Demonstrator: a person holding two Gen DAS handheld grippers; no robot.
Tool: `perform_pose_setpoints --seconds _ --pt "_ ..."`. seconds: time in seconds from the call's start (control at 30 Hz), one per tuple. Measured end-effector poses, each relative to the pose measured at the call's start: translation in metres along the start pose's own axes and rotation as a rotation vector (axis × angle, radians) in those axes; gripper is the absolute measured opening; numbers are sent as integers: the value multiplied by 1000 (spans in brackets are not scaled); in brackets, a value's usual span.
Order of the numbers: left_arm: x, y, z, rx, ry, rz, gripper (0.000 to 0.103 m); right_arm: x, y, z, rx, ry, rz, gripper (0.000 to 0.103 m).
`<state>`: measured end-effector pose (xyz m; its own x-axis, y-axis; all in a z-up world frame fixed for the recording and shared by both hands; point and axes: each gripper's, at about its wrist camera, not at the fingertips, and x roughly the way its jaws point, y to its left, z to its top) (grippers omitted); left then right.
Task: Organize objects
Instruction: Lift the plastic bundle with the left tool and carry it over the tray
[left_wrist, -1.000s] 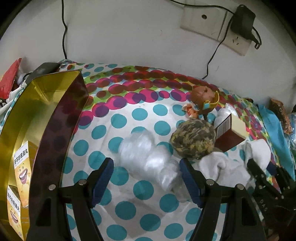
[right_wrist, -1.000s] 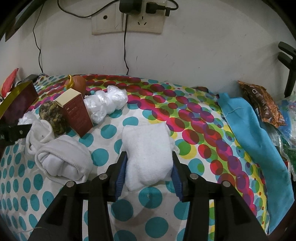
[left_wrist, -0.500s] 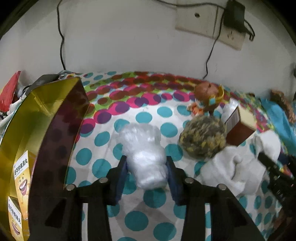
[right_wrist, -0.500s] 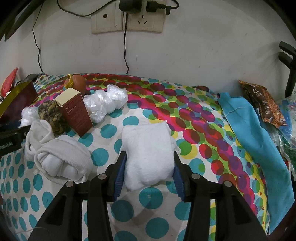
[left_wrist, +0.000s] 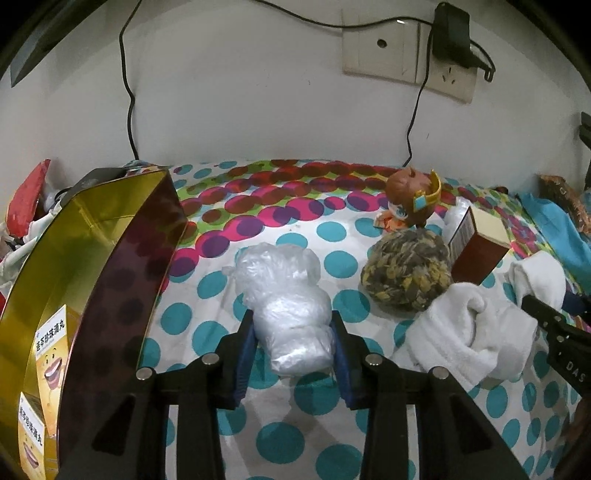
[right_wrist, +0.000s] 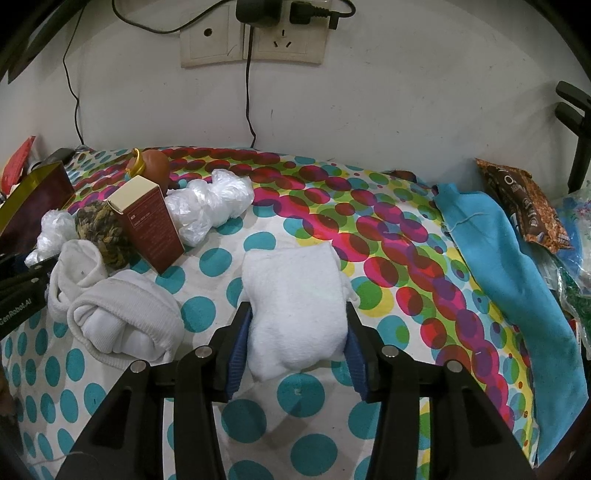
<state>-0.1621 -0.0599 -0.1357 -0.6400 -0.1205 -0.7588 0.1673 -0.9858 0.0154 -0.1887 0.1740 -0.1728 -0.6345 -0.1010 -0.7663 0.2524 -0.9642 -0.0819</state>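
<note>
The gold box stands at the polka-dot cloth's left edge, just left of the left gripper. That gripper has just been closing and now clasps the plastic bundle, whose long axis runs away from it. The right gripper clenches a folded white cloth mid-cloth, farther from the box.

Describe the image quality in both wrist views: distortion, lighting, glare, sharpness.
Left wrist: strong fisheye bending, dark vignetted corners, glare on the gold box, plastic bag bundle sharp. Right wrist: same curved edges and dark corners, even dim light, white folded cloth sharp, soft shadows beneath it.
</note>
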Motion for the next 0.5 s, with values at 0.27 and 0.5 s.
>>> perform_pose_setpoints --seconds 0.27,0.5 --pt "-22 0 0 -3 -120 -7 37 2 -4 0 16 9 18 48" --pt "-21 6 0 -37 -111 -15 37 1 -5 7 16 24 39 69"
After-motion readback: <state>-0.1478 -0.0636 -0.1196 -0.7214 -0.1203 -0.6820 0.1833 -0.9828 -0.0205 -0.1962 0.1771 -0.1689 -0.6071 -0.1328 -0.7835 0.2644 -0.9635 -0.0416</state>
